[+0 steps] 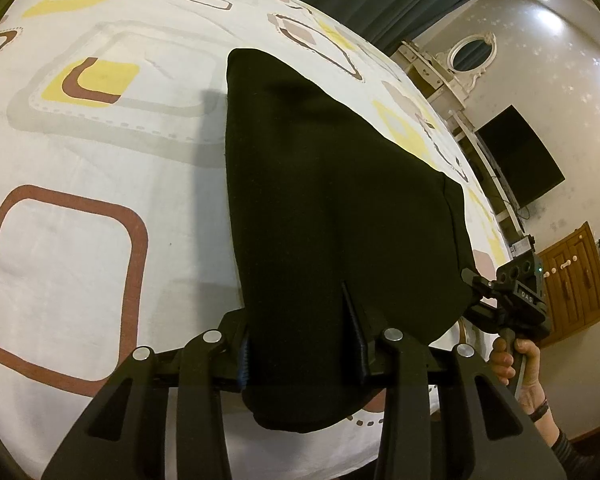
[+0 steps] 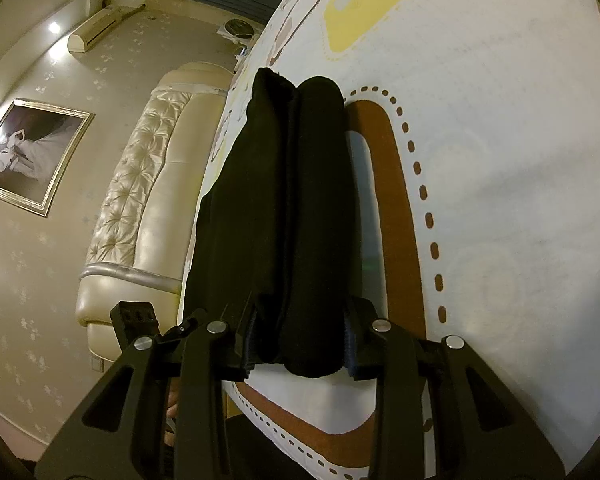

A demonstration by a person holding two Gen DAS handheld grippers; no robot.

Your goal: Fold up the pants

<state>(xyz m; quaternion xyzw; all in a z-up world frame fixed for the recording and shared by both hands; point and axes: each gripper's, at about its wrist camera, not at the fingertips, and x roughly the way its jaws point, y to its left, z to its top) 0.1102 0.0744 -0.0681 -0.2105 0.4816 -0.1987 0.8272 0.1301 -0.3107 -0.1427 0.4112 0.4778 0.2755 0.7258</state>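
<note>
Black pants [image 1: 320,180], folded lengthwise, stretch away from me over a white bedsheet [image 1: 80,240] printed with brown and yellow squares. My left gripper [image 1: 300,340] is shut on their near end, with cloth bunched between the fingers and hanging below them. At the right, a hand holds my right gripper [image 1: 471,280], which pinches the neighbouring corner of that end. In the right wrist view the pants [image 2: 284,200] run as two thick rolls between the fingers of my right gripper [image 2: 300,344], shut on them. My left gripper [image 2: 184,326] shows at the left, against the cloth's edge.
The bedsheet [image 2: 500,200] spreads wide to the right of the pants. A cream tufted headboard [image 2: 140,184] and a framed picture [image 2: 28,156] lie beyond the bed. A dark screen [image 1: 516,160] and a wooden cabinet [image 1: 572,280] stand past the bed's right edge.
</note>
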